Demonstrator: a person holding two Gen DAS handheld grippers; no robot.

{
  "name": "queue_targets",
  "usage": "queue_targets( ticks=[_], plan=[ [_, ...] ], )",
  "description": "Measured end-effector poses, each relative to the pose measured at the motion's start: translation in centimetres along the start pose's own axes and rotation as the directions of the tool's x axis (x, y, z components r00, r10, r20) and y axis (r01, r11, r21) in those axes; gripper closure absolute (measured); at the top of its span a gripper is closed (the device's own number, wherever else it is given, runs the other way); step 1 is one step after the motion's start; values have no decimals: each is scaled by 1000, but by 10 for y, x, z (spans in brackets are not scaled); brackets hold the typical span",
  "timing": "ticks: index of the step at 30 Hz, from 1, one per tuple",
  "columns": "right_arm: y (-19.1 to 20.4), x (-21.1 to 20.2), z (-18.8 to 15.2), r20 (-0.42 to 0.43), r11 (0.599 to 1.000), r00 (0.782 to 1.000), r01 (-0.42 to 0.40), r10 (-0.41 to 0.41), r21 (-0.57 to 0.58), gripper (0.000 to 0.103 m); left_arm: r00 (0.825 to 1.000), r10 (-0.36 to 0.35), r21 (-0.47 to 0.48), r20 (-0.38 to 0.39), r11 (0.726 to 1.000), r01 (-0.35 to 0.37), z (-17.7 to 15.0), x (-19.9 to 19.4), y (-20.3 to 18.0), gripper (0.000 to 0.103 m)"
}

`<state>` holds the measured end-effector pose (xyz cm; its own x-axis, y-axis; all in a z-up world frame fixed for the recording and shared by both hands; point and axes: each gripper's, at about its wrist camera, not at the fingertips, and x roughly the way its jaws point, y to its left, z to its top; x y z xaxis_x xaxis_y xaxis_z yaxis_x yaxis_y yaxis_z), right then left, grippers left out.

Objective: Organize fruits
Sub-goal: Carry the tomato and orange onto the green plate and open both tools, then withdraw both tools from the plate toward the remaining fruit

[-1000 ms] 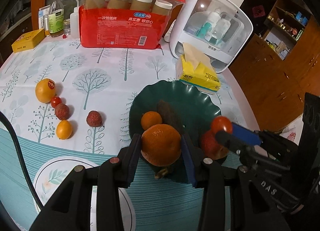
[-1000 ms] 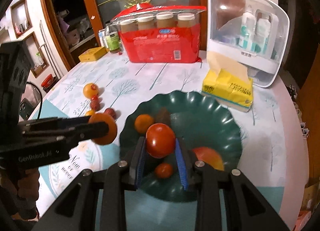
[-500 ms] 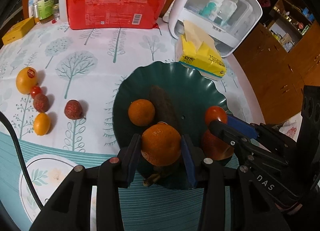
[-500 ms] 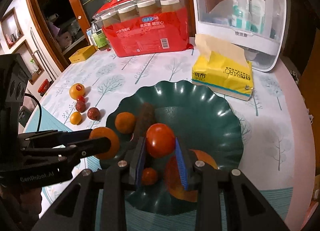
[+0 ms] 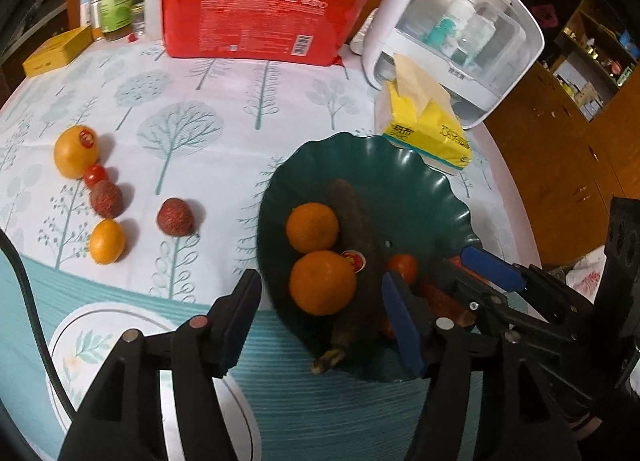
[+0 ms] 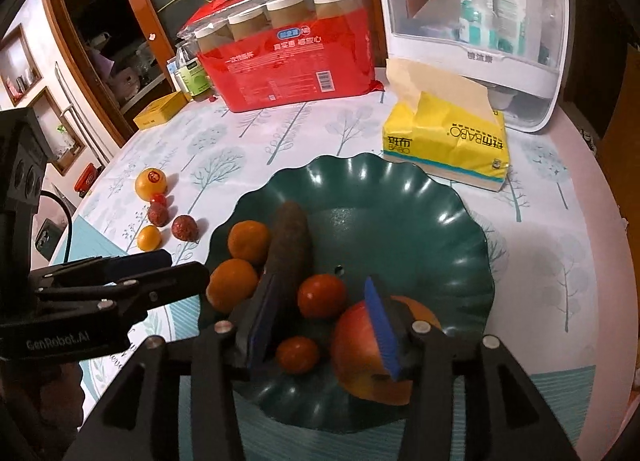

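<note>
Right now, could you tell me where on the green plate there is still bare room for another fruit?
The far half of the green plate is bare, between the dark banana and the rim by the tissue pack. The near half is crowded: two oranges, two tomatoes, the apple and both grippers' open fingers.

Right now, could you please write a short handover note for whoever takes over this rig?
Left gripper: open, empty, at the near rim of the green plate.
Right gripper: open, empty, low over the plate.
Done: on the plate lie two oranges, two tomatoes, an apple and a dark banana.
Left: five fruits on the tablecloth, left of the plate: a stickered orange, a cherry tomato, two lychees and a small orange fruit.
</note>
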<state>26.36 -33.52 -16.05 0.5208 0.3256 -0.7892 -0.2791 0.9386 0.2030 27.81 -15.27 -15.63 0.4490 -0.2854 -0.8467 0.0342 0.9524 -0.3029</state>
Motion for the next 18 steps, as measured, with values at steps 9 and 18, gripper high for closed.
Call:
queue_targets(
  ticks=[9, 18],
  plan=[
    [6, -17, -13, 1, 998, 1000, -16, 16, 54, 47, 1000, 23, -35, -9, 999, -24, -27, -22, 15, 39],
    [17, -25, -44, -64, 993, 998, 0, 7, 117, 47, 998, 56, -69, -18, 996, -58, -55, -44, 37, 39]
  ],
)
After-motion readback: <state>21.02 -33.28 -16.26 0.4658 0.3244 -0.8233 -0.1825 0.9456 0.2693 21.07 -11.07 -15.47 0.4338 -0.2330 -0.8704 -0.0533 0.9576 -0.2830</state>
